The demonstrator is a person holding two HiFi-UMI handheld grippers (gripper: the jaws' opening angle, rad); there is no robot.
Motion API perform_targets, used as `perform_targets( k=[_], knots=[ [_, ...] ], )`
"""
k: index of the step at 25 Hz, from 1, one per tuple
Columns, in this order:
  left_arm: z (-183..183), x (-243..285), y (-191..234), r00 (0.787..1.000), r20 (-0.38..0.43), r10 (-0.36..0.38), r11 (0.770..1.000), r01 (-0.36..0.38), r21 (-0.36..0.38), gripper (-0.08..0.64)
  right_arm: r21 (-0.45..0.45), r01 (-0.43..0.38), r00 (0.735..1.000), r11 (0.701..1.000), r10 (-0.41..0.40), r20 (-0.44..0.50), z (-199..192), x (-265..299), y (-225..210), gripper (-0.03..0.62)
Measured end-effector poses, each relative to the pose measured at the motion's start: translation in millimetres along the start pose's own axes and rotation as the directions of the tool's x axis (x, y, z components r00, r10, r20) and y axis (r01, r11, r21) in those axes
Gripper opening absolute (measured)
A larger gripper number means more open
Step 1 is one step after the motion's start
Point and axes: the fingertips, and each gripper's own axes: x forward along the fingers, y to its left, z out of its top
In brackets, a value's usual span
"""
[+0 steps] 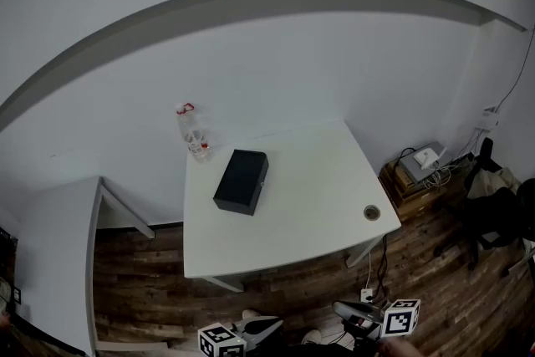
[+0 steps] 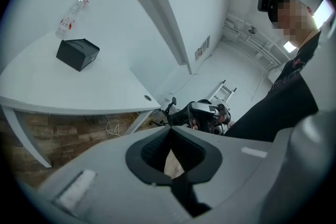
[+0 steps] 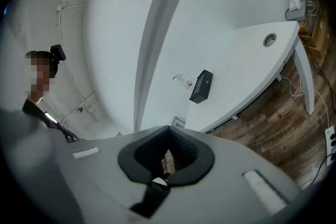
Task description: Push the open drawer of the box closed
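Note:
A black box (image 1: 241, 181) lies on the white table (image 1: 309, 205), left of its middle; from this distance I cannot make out its drawer. The same box (image 2: 77, 53) is small and far off in the left gripper view, and the box (image 3: 201, 86) is just as distant in the right gripper view. Both grippers hang low in front of the table's near edge, well away from the box. My left gripper (image 1: 269, 324) (image 2: 169, 129) is shut with nothing between its jaws. My right gripper (image 1: 344, 311) (image 3: 168, 128) is shut and empty too.
A clear plastic bottle (image 1: 192, 132) lies at the table's far left corner, behind the box. A round cable hole (image 1: 372, 213) is near the right edge. A second white table (image 1: 58, 247) stands to the left. A black chair (image 1: 493, 213) and cables (image 1: 422, 163) are on the right.

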Motion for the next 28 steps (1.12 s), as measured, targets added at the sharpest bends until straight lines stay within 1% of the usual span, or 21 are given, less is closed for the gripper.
perform_targets(
  k=[5,9,12,15,18,25,28],
  knots=[
    [-4,-2,-1,0.999,0.032,0.007,0.999,-0.006,-0.039,0.002,-0.035,0.018,0.999,0.999,-0.019,-0.042,-13,-1,4,0.005],
    [-5,-8,3,0.998,0.063,0.022,0.997,-0.017,-0.075,0.002,-0.041,0.02,0.998,0.999,-0.023,-0.06,-15,3,3,0.005],
    [-7,-9,5,0.997,0.069,0.032,0.995,-0.025,-0.092,0.002,-0.037,0.019,0.998,0.999,-0.022,-0.061,-13,5,0,0.005],
    [-8,-9,4,0.997,0.069,0.04,0.995,-0.034,-0.09,0.002,-0.021,0.018,0.998,1.0,-0.019,-0.06,-16,5,-1,0.005],
    [-7,-10,5,0.996,0.071,0.047,0.995,-0.041,-0.091,0.002,-0.023,0.012,0.998,1.0,-0.014,-0.069,-18,6,0,0.005],
    [-7,0,0,0.998,0.057,0.032,0.996,-0.027,-0.085,0.002,-0.028,0.002,0.997,1.0,-0.004,-0.079,-24,-1,3,0.005],
    [-9,3,-3,0.998,0.052,0.024,0.996,-0.02,-0.083,0.002,-0.032,0.009,0.996,0.999,-0.012,-0.083,-26,-4,2,0.005]
  ],
)
